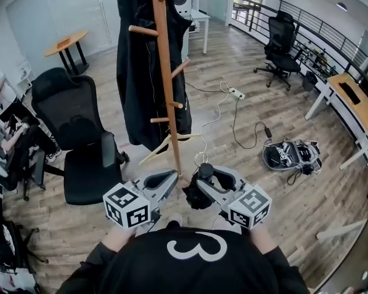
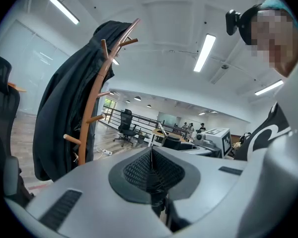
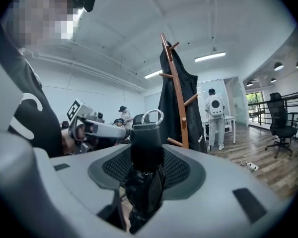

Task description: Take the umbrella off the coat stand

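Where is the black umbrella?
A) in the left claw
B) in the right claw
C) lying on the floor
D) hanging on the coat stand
B: the right claw is clamped on the folded umbrella at its black handle, away from the coat stand.

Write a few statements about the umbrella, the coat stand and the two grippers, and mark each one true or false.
1. The right gripper is clamped on the folded black umbrella. True.
2. The umbrella hangs on the coat stand. False: it is off the stand, held in the right gripper.
3. The left gripper grips the coat. False: its jaws are together with nothing between them.
4. A black coat hangs on the coat stand. True.
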Motion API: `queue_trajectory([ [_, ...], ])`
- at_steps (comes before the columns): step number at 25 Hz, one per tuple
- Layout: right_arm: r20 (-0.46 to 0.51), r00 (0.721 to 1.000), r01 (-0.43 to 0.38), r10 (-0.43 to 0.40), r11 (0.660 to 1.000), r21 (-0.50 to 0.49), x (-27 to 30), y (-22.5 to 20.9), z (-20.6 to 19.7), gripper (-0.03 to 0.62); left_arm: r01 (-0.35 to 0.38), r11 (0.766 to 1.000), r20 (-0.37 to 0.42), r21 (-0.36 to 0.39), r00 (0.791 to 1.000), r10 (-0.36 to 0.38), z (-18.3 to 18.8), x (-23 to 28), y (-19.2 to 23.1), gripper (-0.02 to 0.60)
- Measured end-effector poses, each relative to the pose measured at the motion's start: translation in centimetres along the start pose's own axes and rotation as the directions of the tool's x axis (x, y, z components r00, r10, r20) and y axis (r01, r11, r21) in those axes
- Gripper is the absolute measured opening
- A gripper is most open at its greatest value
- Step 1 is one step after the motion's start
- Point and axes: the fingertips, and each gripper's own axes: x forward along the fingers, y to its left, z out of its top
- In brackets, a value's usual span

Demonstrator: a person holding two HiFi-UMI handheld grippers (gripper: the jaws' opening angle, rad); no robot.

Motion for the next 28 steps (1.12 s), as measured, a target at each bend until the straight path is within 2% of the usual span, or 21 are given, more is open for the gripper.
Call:
queue_trajectory([
  [8, 0.018, 1.0, -0.013, 0.012, 0.999, 0.033, -3.7, 2.4, -0.9, 0.198, -0.034, 0.999, -0.02, 0.029, 0.999, 0.034, -2.5, -1.2, -3.1, 0.017],
  [15, 0.026, 1.0, -0.007, 0.006, 0.999, 0.041, -6.0, 3.5, -1.7, 0.198, -0.038, 0.999, -0.02, 0.02, 0.999, 0.039, -3.9, -2.1, -5.4, 0.017],
  [28, 0.026, 0.999, 0.033, -0.034, 0.999, 0.041, -7.9, 4.3, -2.7, 0.198, -0.043, 0.999, -0.009, 0.01, 0.999, 0.043, -4.9, -2.9, -7.0, 0.017],
])
